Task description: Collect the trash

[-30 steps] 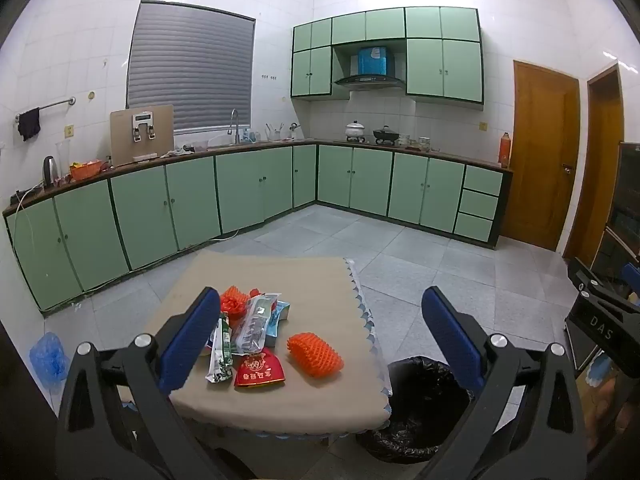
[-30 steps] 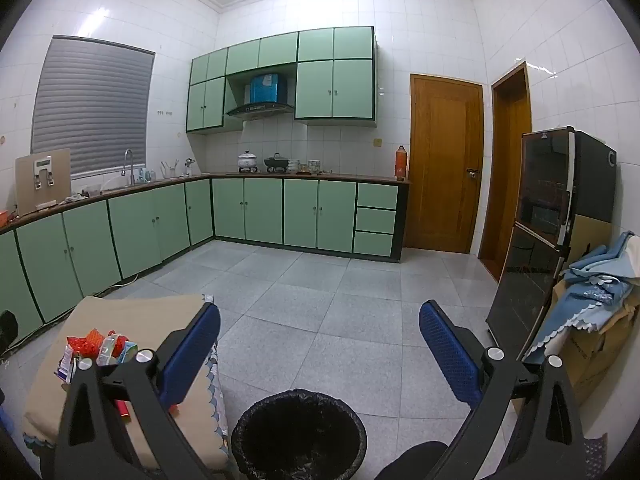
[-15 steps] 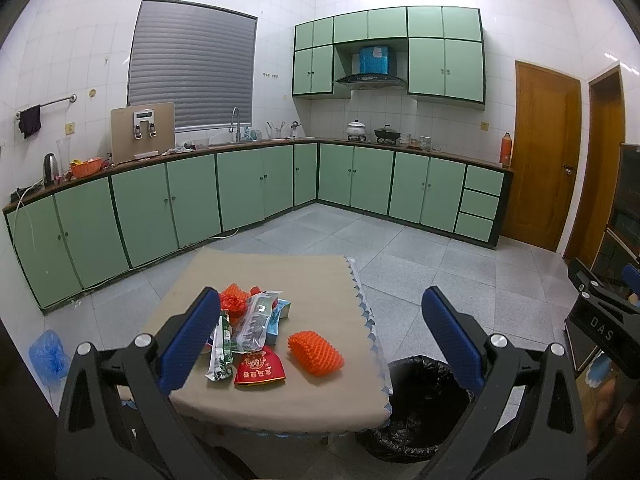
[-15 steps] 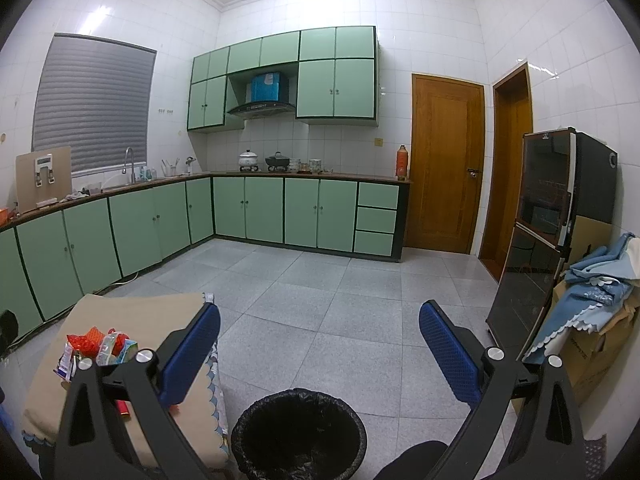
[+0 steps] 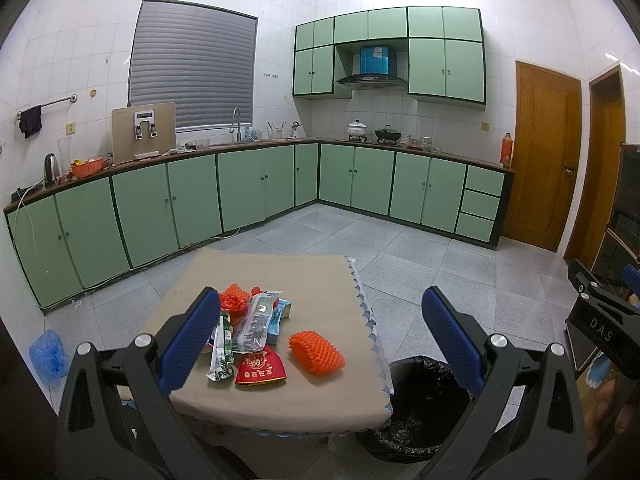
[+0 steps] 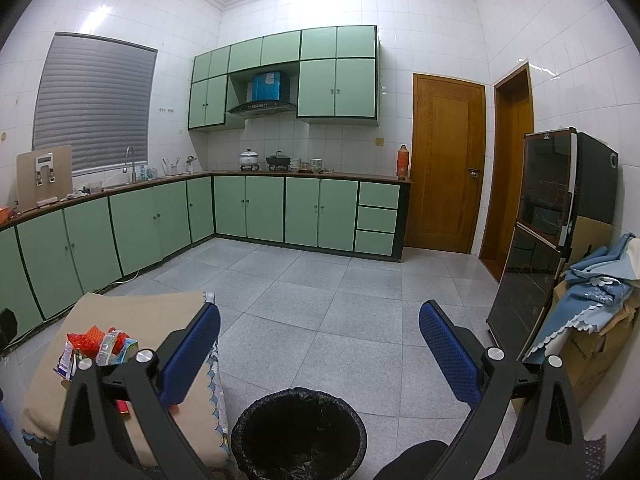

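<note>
A low table with a beige cloth [image 5: 280, 276] holds a pile of trash: an orange foam net [image 5: 317, 353], a red packet [image 5: 261, 368], a green-and-white wrapper [image 5: 222, 350], a clear plastic bag [image 5: 258, 320] and a crumpled orange net [image 5: 232, 300]. A black-lined trash bin [image 5: 420, 404] stands on the floor at the table's right. My left gripper [image 5: 320, 340] is open and empty, held above the table's near side. My right gripper [image 6: 320, 352] is open and empty above the bin [image 6: 298, 432]; the trash pile [image 6: 100, 344] lies to its left.
Green cabinets [image 5: 240, 196] line the left and far walls. A black appliance [image 6: 548, 240] and a cardboard box with blue cloth [image 6: 596, 320] stand at the right. A blue plastic bag [image 5: 48, 354] lies on the floor at the left. Grey tiled floor [image 6: 340, 288] lies beyond.
</note>
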`<state>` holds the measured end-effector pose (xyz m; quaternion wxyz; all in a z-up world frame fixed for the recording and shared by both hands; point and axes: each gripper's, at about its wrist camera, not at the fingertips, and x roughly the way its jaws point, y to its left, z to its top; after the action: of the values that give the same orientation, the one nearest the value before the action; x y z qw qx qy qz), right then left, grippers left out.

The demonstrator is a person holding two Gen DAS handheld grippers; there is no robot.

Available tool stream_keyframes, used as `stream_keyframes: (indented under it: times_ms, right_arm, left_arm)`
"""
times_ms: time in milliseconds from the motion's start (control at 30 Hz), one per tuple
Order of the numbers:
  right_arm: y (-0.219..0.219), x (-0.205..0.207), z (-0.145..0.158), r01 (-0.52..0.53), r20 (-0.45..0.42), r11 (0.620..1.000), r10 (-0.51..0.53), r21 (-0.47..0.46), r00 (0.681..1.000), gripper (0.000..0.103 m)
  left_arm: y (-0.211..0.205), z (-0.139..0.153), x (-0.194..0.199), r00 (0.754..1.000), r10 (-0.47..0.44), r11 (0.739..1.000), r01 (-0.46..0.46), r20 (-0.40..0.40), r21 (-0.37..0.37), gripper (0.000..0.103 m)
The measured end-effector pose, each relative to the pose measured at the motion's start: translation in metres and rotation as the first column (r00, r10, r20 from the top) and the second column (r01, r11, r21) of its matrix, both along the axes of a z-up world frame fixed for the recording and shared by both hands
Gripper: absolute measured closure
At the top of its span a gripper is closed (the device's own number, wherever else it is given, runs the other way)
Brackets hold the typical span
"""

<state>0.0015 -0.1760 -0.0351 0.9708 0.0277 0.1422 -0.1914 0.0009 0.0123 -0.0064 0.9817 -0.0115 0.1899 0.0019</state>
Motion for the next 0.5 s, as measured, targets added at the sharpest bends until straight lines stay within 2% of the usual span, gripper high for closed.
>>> stream_keyframes:
  times_ms: [500]
  right_arm:
    - [-0.0036,0.0041,0.0054,-0.008,-0.006,1.0,0.008,0.001,1.0,0.006]
  left_arm:
    - [0.0007,0.0025,-0.002,1.0,-0.006,1.0,0.006,0.006,-0.004,0.005]
